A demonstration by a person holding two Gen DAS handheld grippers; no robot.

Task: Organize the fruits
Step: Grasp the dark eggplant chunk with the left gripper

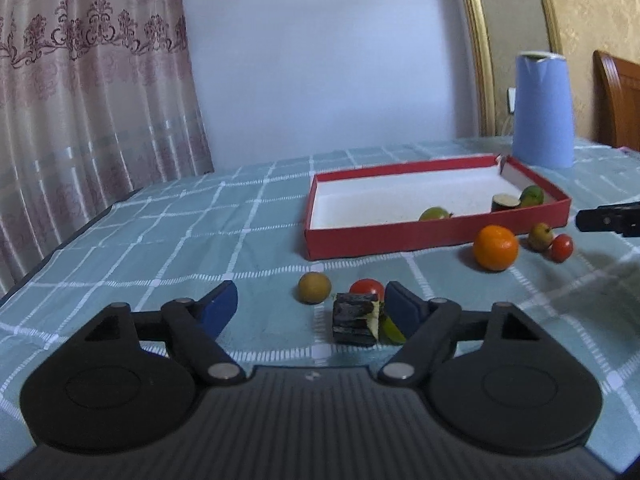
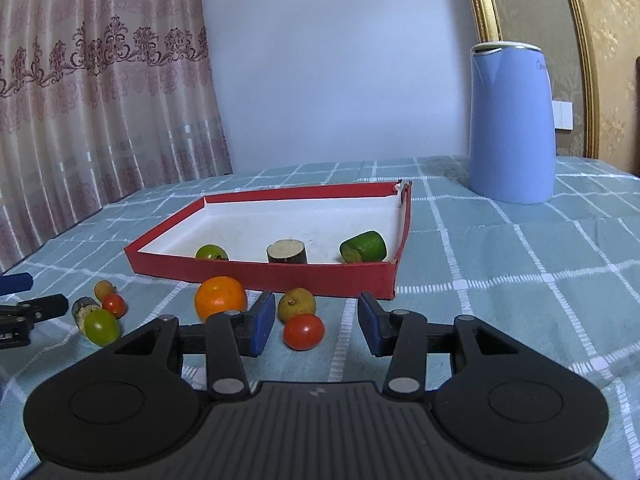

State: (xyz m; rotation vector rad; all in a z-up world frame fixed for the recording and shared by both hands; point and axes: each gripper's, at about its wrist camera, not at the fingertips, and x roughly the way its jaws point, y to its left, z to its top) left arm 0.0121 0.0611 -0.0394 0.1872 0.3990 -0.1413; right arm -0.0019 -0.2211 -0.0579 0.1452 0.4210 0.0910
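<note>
Checked teal cloth is covering the desk [image 1: 160,240], where a red box [image 2: 256,272] is sitting with three pieces already lying inside, probably as the collecting place. Loose fruit is waiting outside its near wall. The left claw [image 1: 308,312] is hanging released around a dark cut chunk [image 1: 356,320], its pads not pressing. The right claw [image 2: 316,326] is also standing unclenched, framing a red tomato [image 2: 304,331] beside an orange [image 2: 221,297], seemingly lining up a pick.
</note>
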